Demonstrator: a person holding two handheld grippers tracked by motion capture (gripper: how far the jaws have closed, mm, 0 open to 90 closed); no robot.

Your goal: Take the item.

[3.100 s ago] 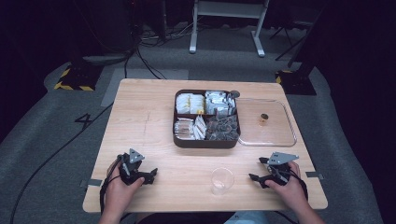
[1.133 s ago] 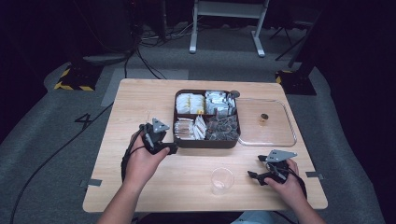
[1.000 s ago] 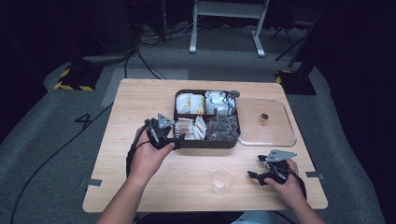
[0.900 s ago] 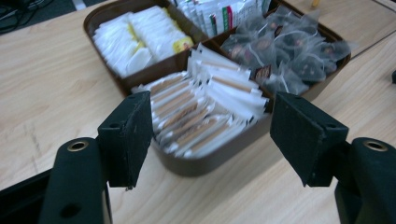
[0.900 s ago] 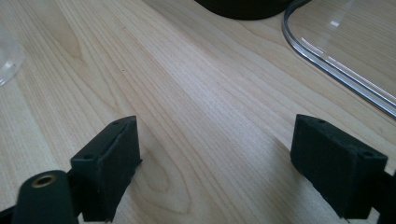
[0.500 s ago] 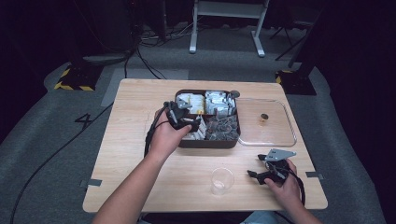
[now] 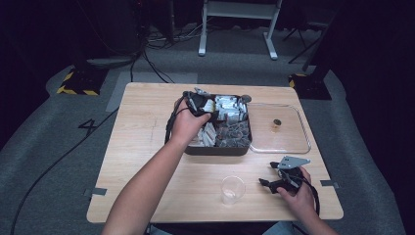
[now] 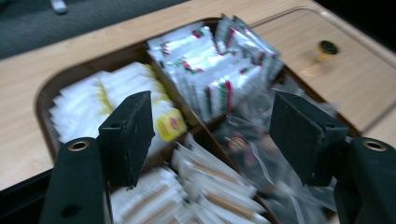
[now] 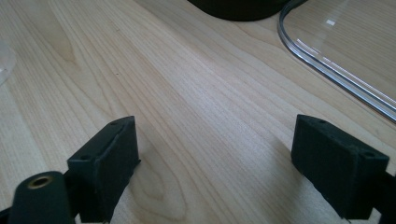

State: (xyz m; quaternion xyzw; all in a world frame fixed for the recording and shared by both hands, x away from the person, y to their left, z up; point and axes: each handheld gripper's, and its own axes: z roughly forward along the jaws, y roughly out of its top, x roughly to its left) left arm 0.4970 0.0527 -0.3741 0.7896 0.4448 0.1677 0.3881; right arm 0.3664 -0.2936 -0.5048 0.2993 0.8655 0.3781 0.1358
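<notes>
Over tray [image 7: 215, 148], left gripper [image 8: 212, 135] hovered, jaws apart, empty; silver packets [image 8: 215, 70] stood on edge. Right gripper [image 9: 224, 163] rested unclenched on table [image 9: 196, 93].

High view: fixed above the person's edge of the table [image 7: 147, 161], facing forward and down, far enough to take in the whole tabletop plus floor beyond. Left gripper view: rides the left gripper [image 8: 210, 135], close over the divided tray [image 8: 44, 93], angled down across its packets toward the clear lid [image 8: 373, 51]. Right gripper view: rides the right gripper [image 9: 215, 154], low and near the wood, facing the lid's rim [image 9: 327, 56]. All three views share the tray, lid and tabletop.
</notes>
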